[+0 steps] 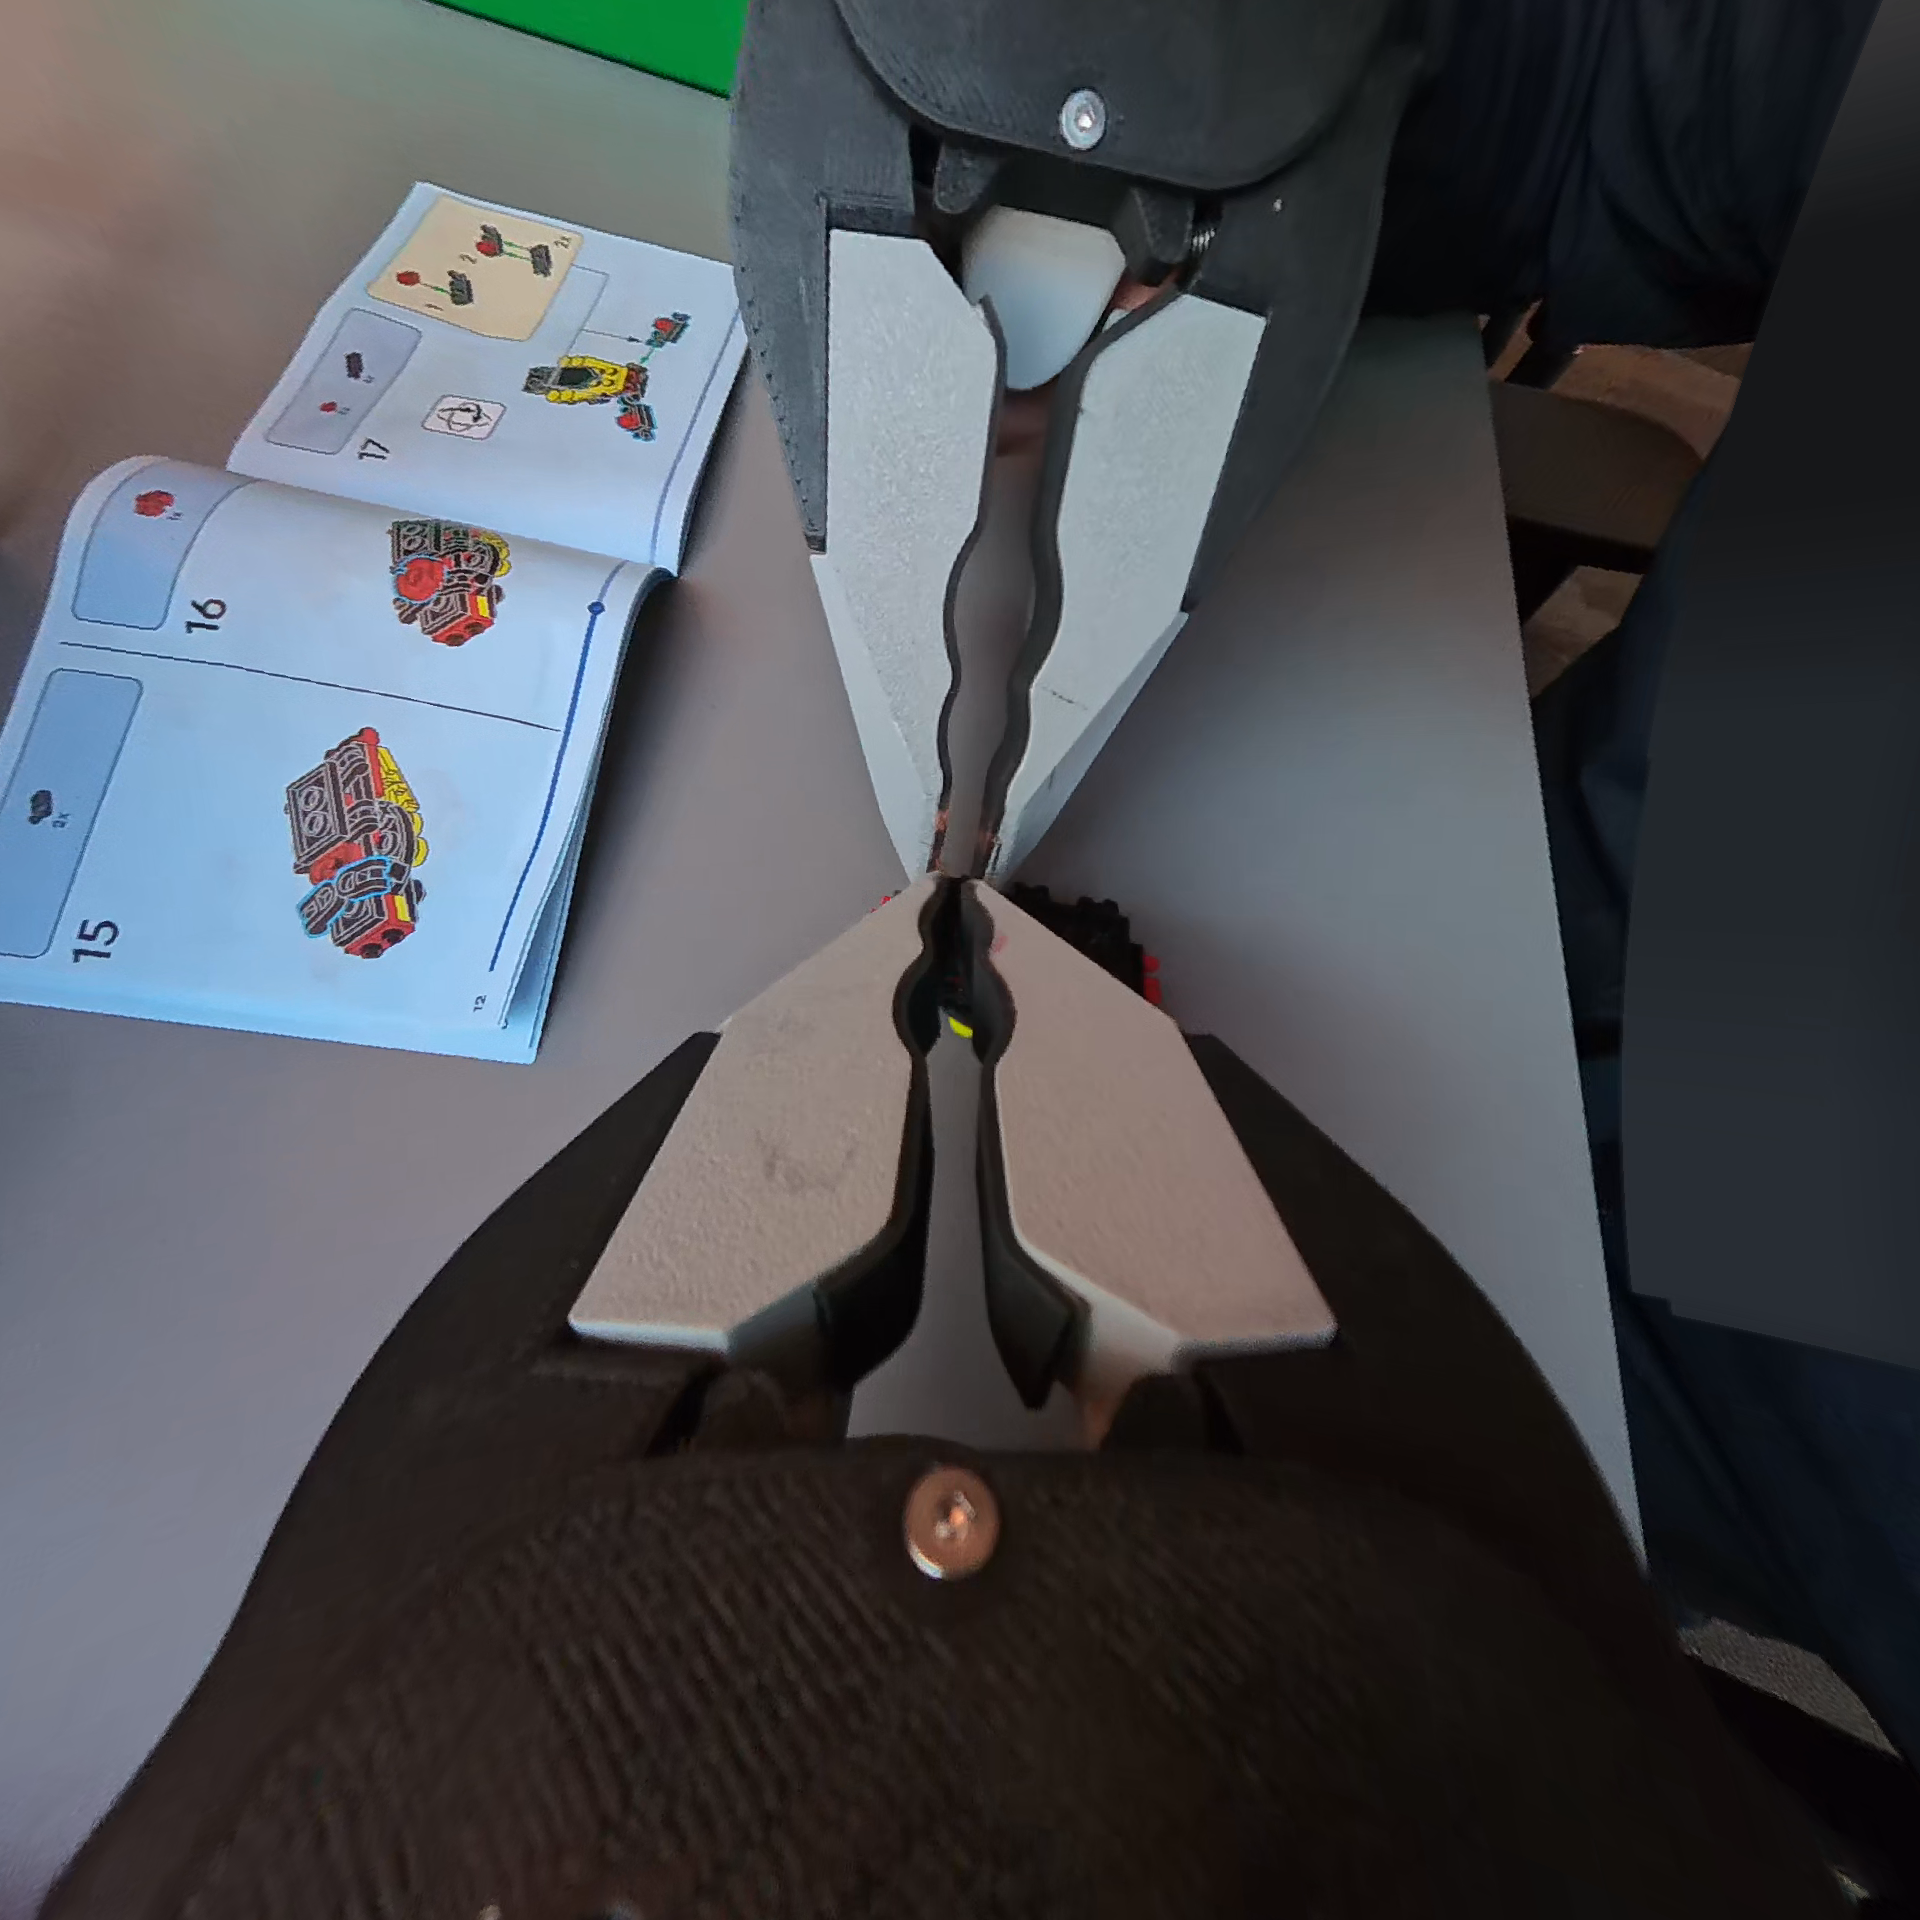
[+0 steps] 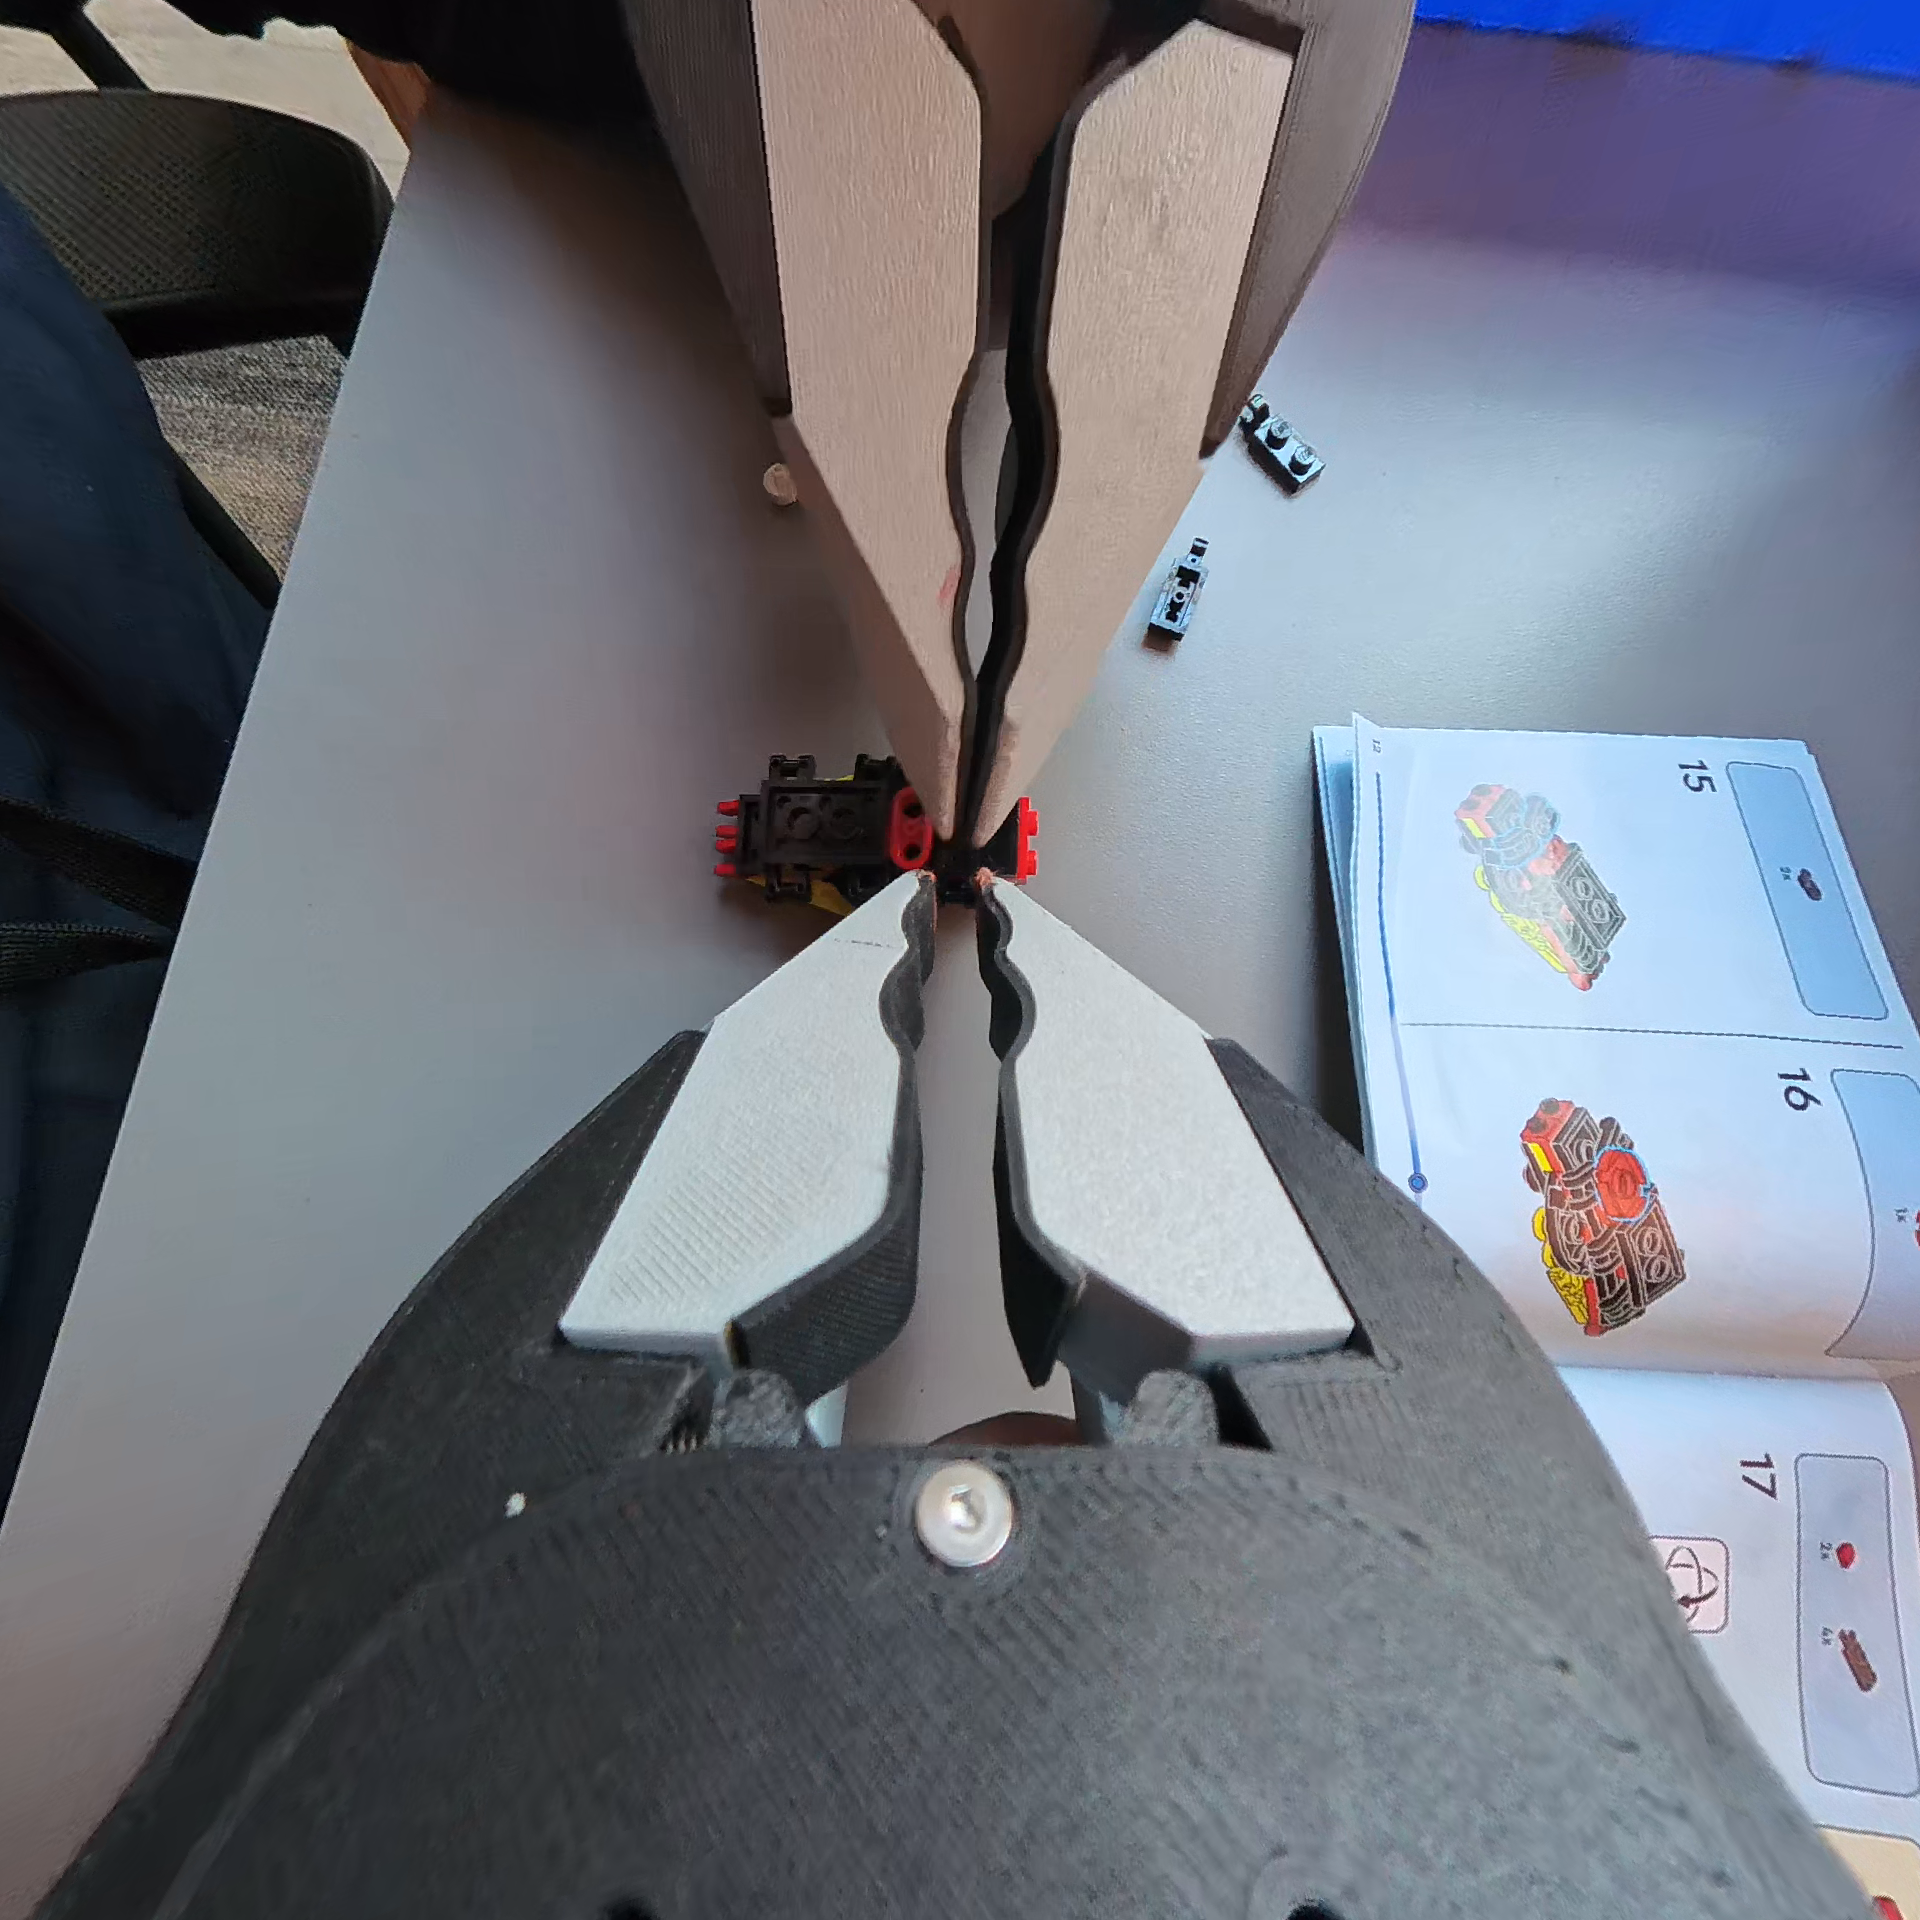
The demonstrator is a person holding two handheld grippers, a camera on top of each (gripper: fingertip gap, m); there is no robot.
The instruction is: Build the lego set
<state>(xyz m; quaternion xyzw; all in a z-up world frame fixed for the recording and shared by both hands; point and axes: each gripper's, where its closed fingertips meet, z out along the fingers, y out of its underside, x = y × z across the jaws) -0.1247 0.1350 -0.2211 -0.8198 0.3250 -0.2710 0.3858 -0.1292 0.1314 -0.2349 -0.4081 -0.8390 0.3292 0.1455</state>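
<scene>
The small lego model (image 2: 821, 831), black with red and yellow parts, lies on the grey table (image 2: 520, 623). In the left wrist view only a black and red edge of the model (image 1: 1086, 925) shows beside the fingers. My left gripper (image 1: 951, 896) comes from above in the right wrist view (image 2: 964, 831) and is pinched shut on the model's middle. My right gripper (image 2: 951, 883) meets it tip to tip, its jaws nearly shut on a small black piece (image 2: 956, 868) at the model. The right gripper also shows at the top of the left wrist view (image 1: 961, 847).
An open instruction booklet (image 2: 1621, 1039) lies beside the model, and shows at the left in the left wrist view (image 1: 312, 727). Two loose dark grey plates (image 2: 1283, 452) (image 2: 1179, 592) and a small clear stud (image 2: 779, 483) lie farther off. A black chair (image 2: 187, 208) stands past the table edge.
</scene>
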